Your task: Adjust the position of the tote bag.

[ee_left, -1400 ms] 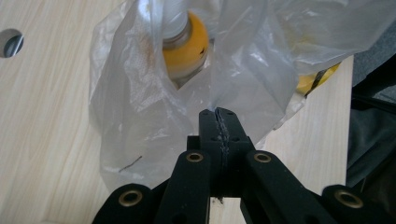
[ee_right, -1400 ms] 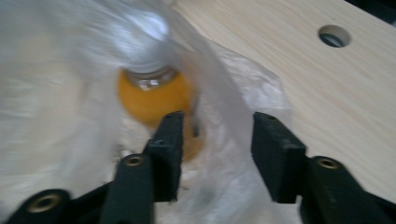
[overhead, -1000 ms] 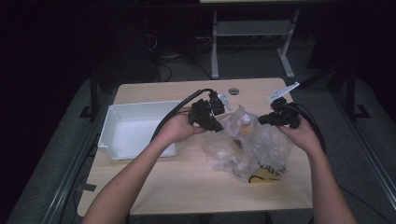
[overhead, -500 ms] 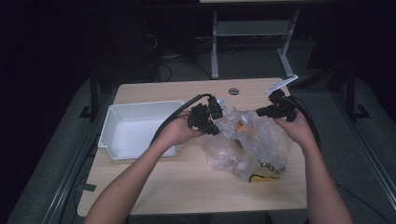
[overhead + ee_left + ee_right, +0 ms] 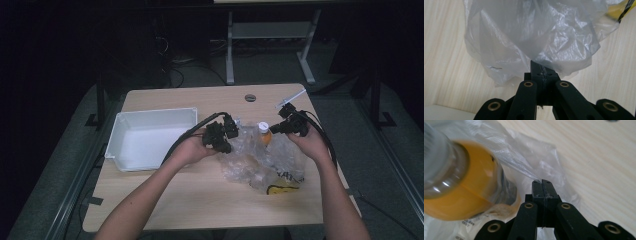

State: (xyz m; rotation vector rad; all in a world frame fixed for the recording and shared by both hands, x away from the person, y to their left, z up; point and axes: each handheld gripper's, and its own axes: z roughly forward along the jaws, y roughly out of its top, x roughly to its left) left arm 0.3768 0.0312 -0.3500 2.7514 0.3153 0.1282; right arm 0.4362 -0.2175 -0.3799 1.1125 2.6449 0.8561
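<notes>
Two grippers are seen in the high view, held over a wooden table (image 5: 200, 200) at either side of a crumpled clear plastic bag (image 5: 260, 162); the left gripper (image 5: 220, 137) is at the bag's left edge and the right gripper (image 5: 290, 125) at its right, near the top. A bottle of orange drink (image 5: 263, 132) with a white cap stands up out of the bag between them, and a white tray (image 5: 150, 137) lies just beside the left hand, nothing visible in it. Something yellow (image 5: 280, 189) is noted at the bag's near edge. The film appears to be drawn apart at two opposite points, probably so that the mouth is kept wide around the bottle. In the left gripper view, the jaws are seen pressed together with a fold of the bag (image 5: 531, 37) pinched at their tips, the rest billowing above the table and hiding the contents. In the right gripper view, the jaws are likewise closed tight, a taut edge of film (image 5: 519, 165) caught between the tips; the bottle (image 5: 461, 182) lies close on the left, blurred, its orange liquid showing through the glass or plastic wall. Whether the bottle is being bagged or unbagged cannot be told.
</notes>
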